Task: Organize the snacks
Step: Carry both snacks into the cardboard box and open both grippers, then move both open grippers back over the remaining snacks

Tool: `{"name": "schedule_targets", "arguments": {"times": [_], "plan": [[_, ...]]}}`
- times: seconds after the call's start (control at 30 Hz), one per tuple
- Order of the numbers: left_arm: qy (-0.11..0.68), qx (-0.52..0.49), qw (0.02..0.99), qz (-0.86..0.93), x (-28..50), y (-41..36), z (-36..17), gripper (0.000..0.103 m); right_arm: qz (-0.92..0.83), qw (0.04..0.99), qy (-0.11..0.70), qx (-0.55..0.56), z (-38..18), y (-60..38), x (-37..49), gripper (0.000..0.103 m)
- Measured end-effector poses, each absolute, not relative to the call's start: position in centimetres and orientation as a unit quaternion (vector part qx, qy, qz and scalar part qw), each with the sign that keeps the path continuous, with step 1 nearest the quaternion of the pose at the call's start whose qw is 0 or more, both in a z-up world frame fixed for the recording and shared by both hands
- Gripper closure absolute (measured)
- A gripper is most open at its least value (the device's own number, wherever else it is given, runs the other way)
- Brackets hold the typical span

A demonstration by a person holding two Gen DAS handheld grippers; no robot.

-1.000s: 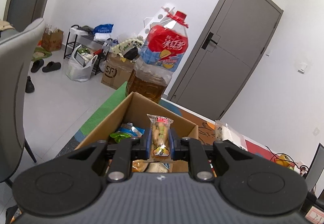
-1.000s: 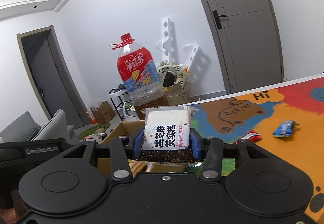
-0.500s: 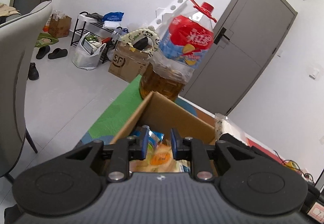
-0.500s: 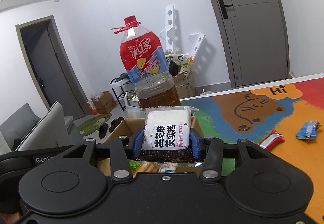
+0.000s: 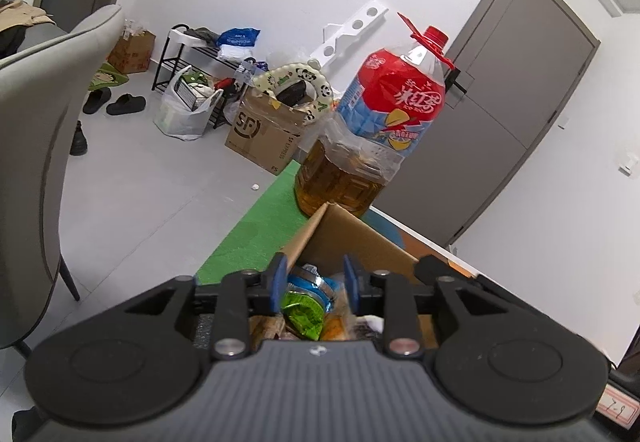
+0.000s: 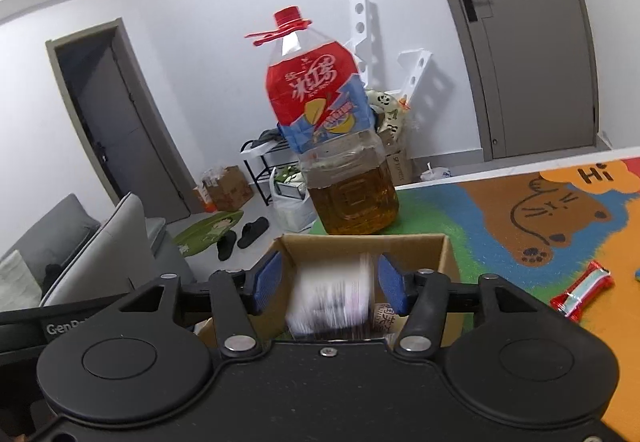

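An open cardboard box stands on the colourful mat in front of a big oil bottle. My left gripper hangs over the box with its jaws opening and nothing between the pads. Below it lie a green and blue packet and other snacks. In the right wrist view my right gripper is also over the box, jaws opening. A white packet with black characters is blurred between the pads, clear of both, and dropping toward the box.
A red snack wrapper lies on the bear-pattern mat to the right of the box. The oil bottle stands close behind the box. A grey chair is at the table's left side, with floor clutter beyond.
The left gripper let go of the peanut packet, which is now down in the box, and moved in over it. The right gripper opened and its white packet slipped downward.
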State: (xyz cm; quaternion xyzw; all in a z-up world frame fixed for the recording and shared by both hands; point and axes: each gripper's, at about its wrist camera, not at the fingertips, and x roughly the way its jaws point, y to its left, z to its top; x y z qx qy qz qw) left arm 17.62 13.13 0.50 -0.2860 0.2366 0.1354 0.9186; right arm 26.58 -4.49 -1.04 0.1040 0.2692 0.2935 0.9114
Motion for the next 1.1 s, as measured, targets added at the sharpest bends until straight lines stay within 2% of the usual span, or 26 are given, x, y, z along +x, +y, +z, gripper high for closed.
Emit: {"name": "schedule_targets", "arguments": {"times": [0.23, 0.4, 0.5, 0.8, 1.1], "plan": [[0.235, -0.285, 0.921, 0.124, 17.4, 12.0, 0.6, 0.052, 0.269, 0.914, 0.278, 0.118, -1.4, -6.7, 26.3, 0.048], [0.231, -0.272, 0.926, 0.126, 17.2, 10.3, 0.7, 0.028, 0.258, 0.917, 0.279, 0.123, -1.6, -8.5, 25.7, 0.048], [0.232, -0.266, 0.927, 0.126, 17.3, 9.3, 0.9, 0.023, 0.251, 0.918, 0.28, 0.127, -1.7, -9.6, 25.7, 0.047], [0.232, -0.25, 0.932, 0.124, 17.1, 6.4, 1.4, 0.013, 0.236, 0.924, 0.266, 0.137, -1.2, -13.0, 25.0, 0.037], [0.233, -0.231, 0.939, 0.106, 17.2, 3.1, 1.9, 0.011, 0.223, 0.929, 0.257, 0.145, -1.0, -16.3, 24.1, 0.031]]}}
